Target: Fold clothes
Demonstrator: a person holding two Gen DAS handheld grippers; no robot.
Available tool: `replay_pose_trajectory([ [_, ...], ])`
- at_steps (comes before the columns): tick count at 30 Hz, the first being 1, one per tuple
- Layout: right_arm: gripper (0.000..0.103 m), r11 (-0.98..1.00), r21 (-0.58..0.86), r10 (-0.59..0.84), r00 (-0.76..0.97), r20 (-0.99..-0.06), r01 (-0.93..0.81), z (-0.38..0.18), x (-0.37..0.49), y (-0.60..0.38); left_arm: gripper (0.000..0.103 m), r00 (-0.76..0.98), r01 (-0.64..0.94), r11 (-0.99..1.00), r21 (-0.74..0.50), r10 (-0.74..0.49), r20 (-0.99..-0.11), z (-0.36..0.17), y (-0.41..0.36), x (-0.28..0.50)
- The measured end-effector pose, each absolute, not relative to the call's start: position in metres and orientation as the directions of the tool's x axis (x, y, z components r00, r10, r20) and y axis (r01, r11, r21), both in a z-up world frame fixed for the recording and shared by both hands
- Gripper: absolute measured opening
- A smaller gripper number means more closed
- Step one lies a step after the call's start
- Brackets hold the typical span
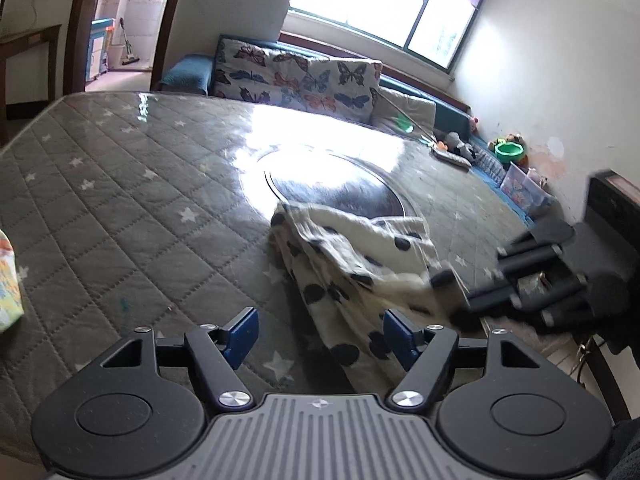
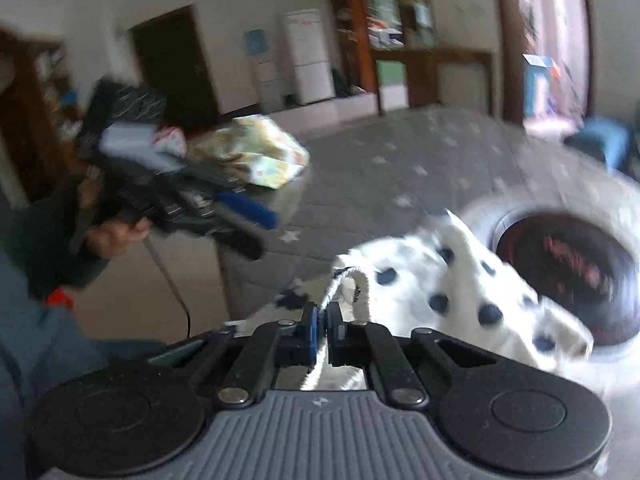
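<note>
Left claw point(image 1: 318, 332): blue pads are standing apart, released, hovering over the grey star-quilted desk point(image 1: 120, 208).
White black-dotted soft cloth point(image 1: 352, 264): lying crumpled mid-desk, light and floppy.
Right claw point(image 2: 322, 326): clenching the cloth's hem point(image 2: 344, 280); blur is hiding detail.
Grip advice: probably taking the opposite hem.

Daylight is pouring through the window point(image 1: 384, 4) and glaring off the table point(image 1: 120, 184) centre; the right wrist view is smearing with motion blur; fisheye edges are bending.
</note>
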State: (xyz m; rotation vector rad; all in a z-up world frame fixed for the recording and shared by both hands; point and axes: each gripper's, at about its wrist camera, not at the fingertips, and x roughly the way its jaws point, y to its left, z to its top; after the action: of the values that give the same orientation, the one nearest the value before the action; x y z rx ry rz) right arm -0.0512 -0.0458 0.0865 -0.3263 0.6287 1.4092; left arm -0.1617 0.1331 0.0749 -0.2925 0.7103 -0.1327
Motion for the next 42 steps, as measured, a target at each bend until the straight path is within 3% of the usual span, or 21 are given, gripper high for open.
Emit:
replay_pose_trajectory([
  [4, 0.008, 0.038, 0.055, 0.801, -0.002, -0.599, -0.998, 0.089, -0.079, -0.038, 0.075, 0.766, 0.025, 0.953, -0.302, -0.212, -0.607, 0.081, 0.134, -0.159],
  [9, 0.023, -0.034, 0.081, 0.798, -0.076, -0.597, -0.996, 0.084, -0.090, -0.036, 0.075, 0.770, 0.056, 0.952, -0.301, -0.233, -0.594, 0.085, 0.129, -0.151],
  [13, 0.023, -0.023, 0.121, 0.813, -0.090, -0.575, -0.992, 0.090, -0.088, -0.045, 0.075, 0.768, 0.105, 0.949, -0.298, -0.268, -0.581, 0.091, 0.118, -0.142],
  [20, 0.023, 0.207, 0.171, 0.788, 0.060, -0.613, -0.963, 0.084, -0.061, -0.062, 0.074, 0.756, 0.209, 0.929, -0.306, -0.352, -0.551, 0.089, 0.087, -0.120],
  [26, 0.023, 0.228, 0.234, 0.770, 0.028, -0.637, -0.945, 0.068, -0.057, -0.065, 0.063, 0.693, 0.261, 0.912, -0.316, -0.405, -0.597, 0.069, 0.065, -0.110],
  [36, 0.023, 0.216, 0.291, 0.755, -0.030, -0.655, -0.932, 0.056, -0.062, -0.078, 0.063, 0.610, 0.240, 0.917, -0.319, -0.398, -0.685, 0.036, 0.069, -0.122],
  [42, 0.023, 0.266, 0.272, 0.766, 0.032, -0.642, -0.925, 0.073, -0.046, -0.088, 0.064, 0.672, 0.273, 0.911, -0.309, -0.411, -0.616, 0.060, 0.071, -0.121],
])
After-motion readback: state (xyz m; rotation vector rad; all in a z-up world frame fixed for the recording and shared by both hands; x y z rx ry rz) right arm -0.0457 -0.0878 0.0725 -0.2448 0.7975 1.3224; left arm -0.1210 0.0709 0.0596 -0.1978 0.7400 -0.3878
